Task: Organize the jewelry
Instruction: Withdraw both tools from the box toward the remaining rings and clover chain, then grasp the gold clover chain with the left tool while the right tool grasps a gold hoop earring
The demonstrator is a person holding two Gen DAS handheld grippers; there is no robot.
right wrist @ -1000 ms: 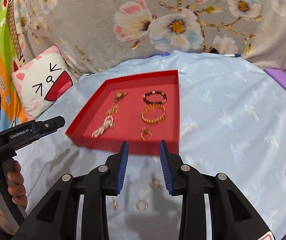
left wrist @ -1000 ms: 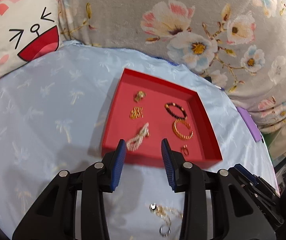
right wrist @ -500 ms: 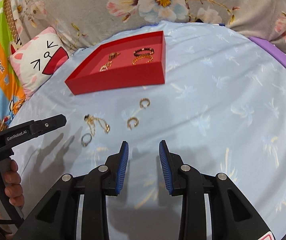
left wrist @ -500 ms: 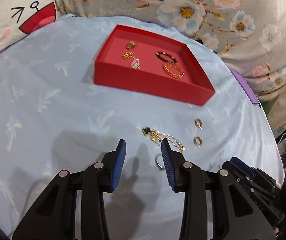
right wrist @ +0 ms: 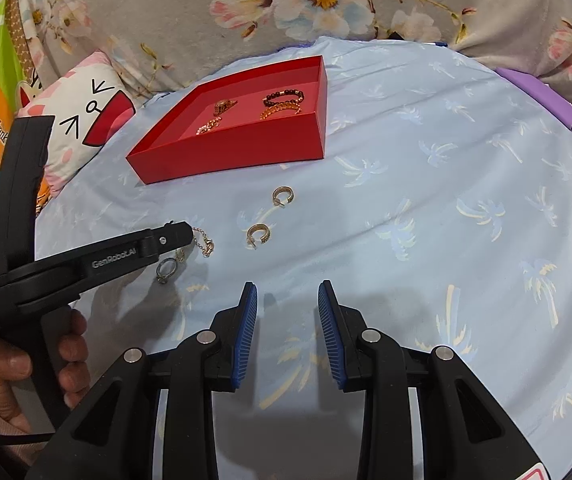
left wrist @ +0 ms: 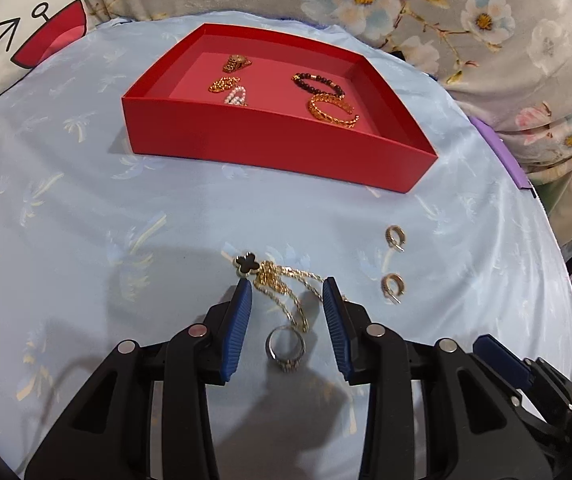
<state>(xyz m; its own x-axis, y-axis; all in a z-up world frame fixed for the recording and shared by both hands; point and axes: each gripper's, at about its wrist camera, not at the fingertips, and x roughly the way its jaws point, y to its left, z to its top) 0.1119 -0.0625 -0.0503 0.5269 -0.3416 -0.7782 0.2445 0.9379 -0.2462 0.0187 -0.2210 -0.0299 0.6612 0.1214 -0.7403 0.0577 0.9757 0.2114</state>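
A red tray (left wrist: 270,142) (right wrist: 246,156) on the blue cloth holds several bracelets and chains. On the cloth in front of it lie a gold necklace with a black clover pendant (left wrist: 282,284), a silver ring (left wrist: 286,348) (right wrist: 166,270) and two gold hoop earrings (left wrist: 395,236) (left wrist: 393,285) (right wrist: 283,196) (right wrist: 258,235). My left gripper (left wrist: 286,288) is open, low over the cloth, its blue pads either side of the necklace and ring. My right gripper (right wrist: 287,288) is open and empty, above bare cloth just short of the nearer earring.
A cat-face pillow (left wrist: 26,24) (right wrist: 82,120) lies at the back left. Floral fabric (left wrist: 405,8) rises behind the tray. A purple object (right wrist: 541,100) sits at the cloth's right edge. The left gripper's body and the holding hand (right wrist: 62,344) fill the right view's left side.
Both grippers have pulled back from the tray. The left one dropped toward the cloth and moved forward until its open pads flank the necklace and ring. The right one stayed open.
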